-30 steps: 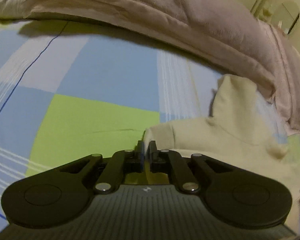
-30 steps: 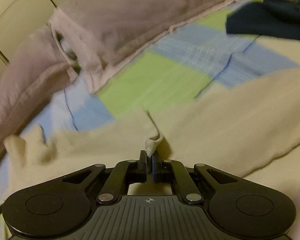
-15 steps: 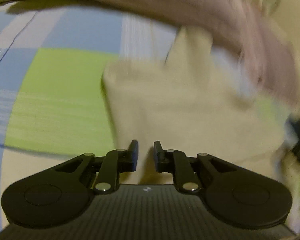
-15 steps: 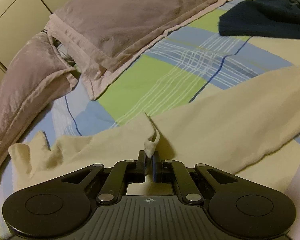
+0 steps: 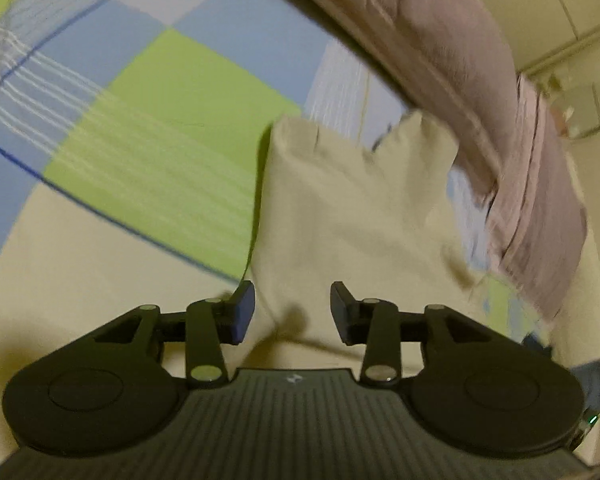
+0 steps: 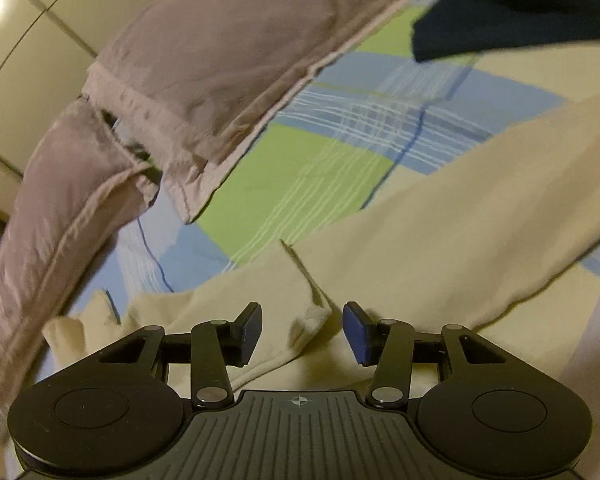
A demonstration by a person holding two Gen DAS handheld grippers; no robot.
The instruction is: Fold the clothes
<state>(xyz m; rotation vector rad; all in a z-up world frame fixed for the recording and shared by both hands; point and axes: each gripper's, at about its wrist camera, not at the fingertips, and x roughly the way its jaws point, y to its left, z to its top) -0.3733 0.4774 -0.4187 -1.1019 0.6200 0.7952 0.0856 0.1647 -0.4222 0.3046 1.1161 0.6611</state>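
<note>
A cream garment (image 5: 352, 216) lies spread on the checked bed sheet (image 5: 172, 120). In the left wrist view my left gripper (image 5: 292, 312) is open just above its folded part, holding nothing. In the right wrist view the same cream garment (image 6: 460, 232) stretches off to the right, with a small bunched fold (image 6: 312, 320) between the jaws. My right gripper (image 6: 302, 330) is open and the fold lies loose on the cloth.
Mauve pillows (image 6: 228, 56) lie along the head of the bed, also seen in the left wrist view (image 5: 460, 64). A dark navy garment (image 6: 512, 20) lies at the far right. Cream wardrobe doors (image 6: 32, 4) stand behind the pillows.
Both grippers have opened. The right one let go of the pinched cream fold, which dropped onto the cloth. The left one let go of the cloth edge and swung over the garment.
</note>
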